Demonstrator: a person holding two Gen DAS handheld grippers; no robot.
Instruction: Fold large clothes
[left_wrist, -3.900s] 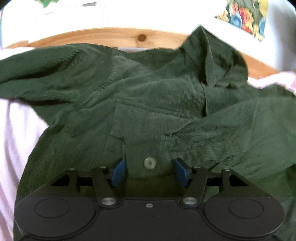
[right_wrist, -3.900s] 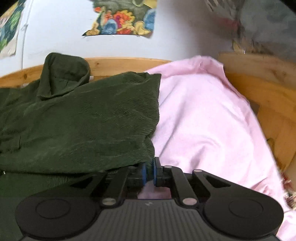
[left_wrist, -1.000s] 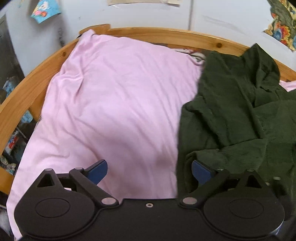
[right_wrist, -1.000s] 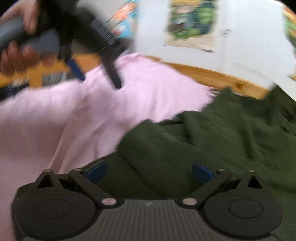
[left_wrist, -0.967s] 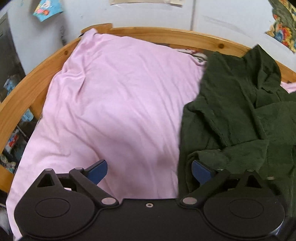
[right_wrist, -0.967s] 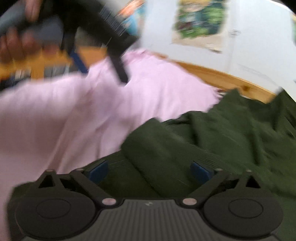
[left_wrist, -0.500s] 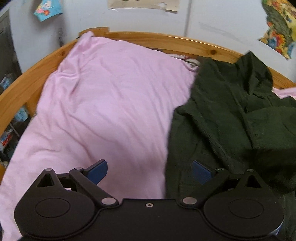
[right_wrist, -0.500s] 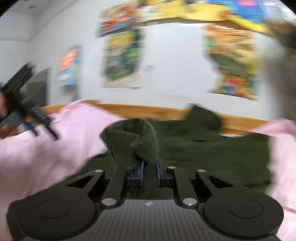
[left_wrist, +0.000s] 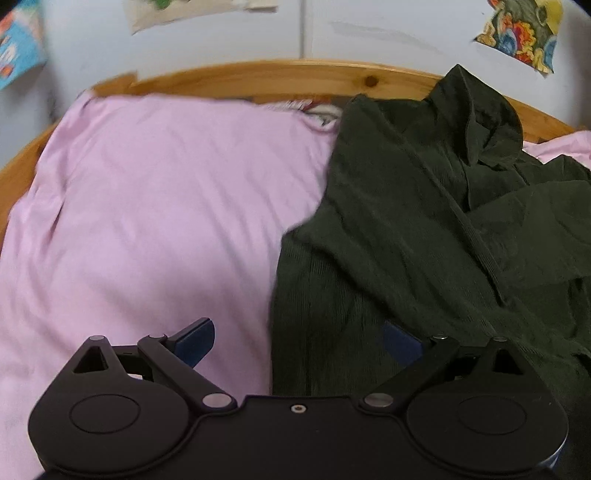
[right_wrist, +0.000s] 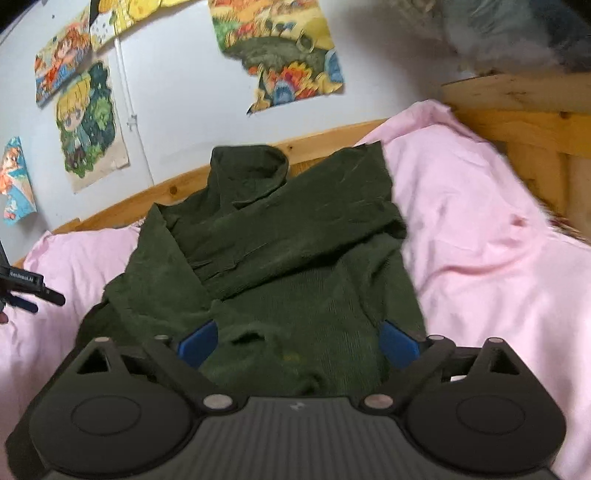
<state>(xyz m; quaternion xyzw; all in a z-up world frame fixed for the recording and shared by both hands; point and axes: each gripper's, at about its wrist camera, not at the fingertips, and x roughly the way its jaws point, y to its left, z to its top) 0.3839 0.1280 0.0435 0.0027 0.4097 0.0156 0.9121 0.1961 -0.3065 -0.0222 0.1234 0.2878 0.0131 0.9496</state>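
A dark green corduroy shirt (left_wrist: 406, 221) lies on the pink sheet (left_wrist: 147, 221), collar (left_wrist: 480, 122) toward the headboard, both sleeves folded in over the body. My left gripper (left_wrist: 297, 328) is open low over the shirt's left edge: one pad above the sheet, the other above the cloth. In the right wrist view the shirt (right_wrist: 295, 240) runs away from my right gripper (right_wrist: 297, 332). Its jaws are opening and stand wide; rumpled hem cloth lies between them, but the pads do not press on it. The left gripper (right_wrist: 48, 302) shows at the far left.
A wooden bed frame (left_wrist: 258, 77) curves behind the bedding, with a taller wooden end board (right_wrist: 517, 110) at the right. Posters (right_wrist: 280, 55) hang on the pale wall. Pink sheet (right_wrist: 480, 258) lies bare on both sides of the shirt.
My right gripper shut on a fold of green cloth, swung right with it, and has let go with jaws wide again. The left gripper has slid nearer the shirt's left edge.
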